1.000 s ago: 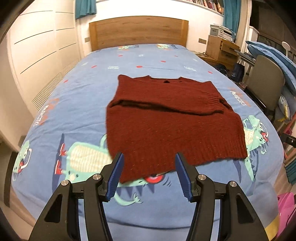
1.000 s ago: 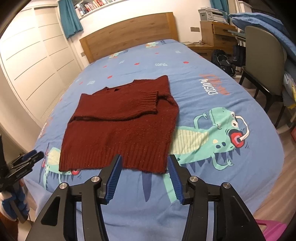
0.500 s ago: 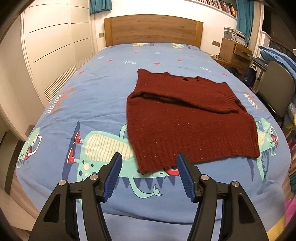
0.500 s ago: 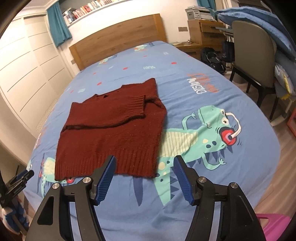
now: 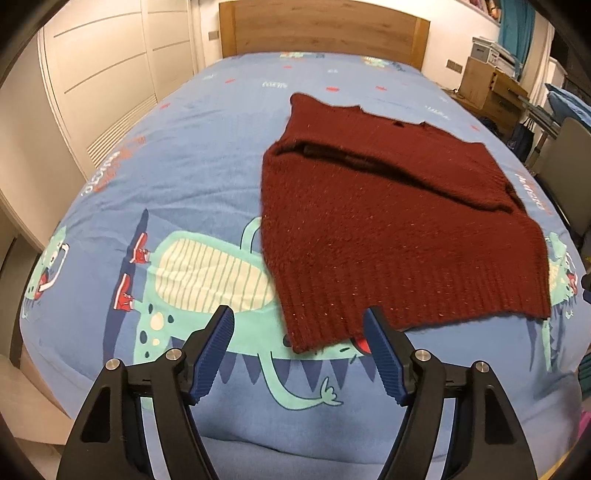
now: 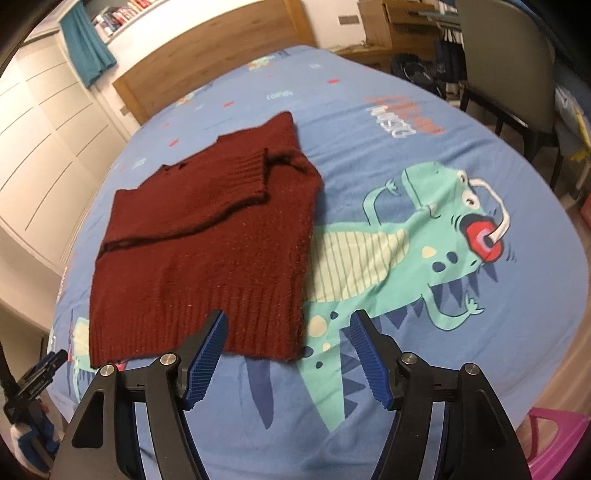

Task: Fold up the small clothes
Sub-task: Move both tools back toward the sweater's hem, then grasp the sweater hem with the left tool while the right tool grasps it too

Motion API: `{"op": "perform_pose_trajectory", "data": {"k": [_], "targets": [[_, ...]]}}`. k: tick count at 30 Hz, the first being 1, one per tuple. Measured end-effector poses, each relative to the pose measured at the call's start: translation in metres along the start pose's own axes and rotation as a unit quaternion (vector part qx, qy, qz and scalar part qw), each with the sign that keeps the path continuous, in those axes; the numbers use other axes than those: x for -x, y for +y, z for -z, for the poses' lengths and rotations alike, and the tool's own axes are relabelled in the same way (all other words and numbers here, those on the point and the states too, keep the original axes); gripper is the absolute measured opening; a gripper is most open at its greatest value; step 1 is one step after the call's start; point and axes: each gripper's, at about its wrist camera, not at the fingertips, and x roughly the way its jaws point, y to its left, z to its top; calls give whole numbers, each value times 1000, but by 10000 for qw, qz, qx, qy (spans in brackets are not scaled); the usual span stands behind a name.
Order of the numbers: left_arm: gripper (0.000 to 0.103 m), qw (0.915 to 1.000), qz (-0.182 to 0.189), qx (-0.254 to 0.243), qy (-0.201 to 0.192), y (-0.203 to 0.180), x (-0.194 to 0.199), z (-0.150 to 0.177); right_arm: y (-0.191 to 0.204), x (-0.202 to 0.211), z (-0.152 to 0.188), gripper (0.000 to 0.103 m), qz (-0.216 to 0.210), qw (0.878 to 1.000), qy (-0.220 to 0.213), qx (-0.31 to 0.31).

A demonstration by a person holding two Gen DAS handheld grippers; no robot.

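Left wrist view: sweater flat, neckline toward headboard, hem nearest, slightly blurred.

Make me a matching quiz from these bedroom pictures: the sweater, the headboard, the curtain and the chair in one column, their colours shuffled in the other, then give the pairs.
Column one:
1. sweater
2. headboard
3. curtain
4. chair

Column two:
A. teal
B. grey-green seat back on dark legs
C. dark red
D. light brown wood

Pairs: 1-C, 2-D, 3-A, 4-B
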Motion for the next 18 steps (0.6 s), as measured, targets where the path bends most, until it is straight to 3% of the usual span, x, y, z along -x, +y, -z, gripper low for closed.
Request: {"op": "perform_pose_trajectory", "data": {"k": [5,18], "targets": [[68,9998,-60,32,199,2,-20,-2,-13,-22,-5,76,2,9997,151,-185],[72,9980,-153,51,607,9,-56,-6,-26,-66,-5,77,-320,9967,645,-361]]}}
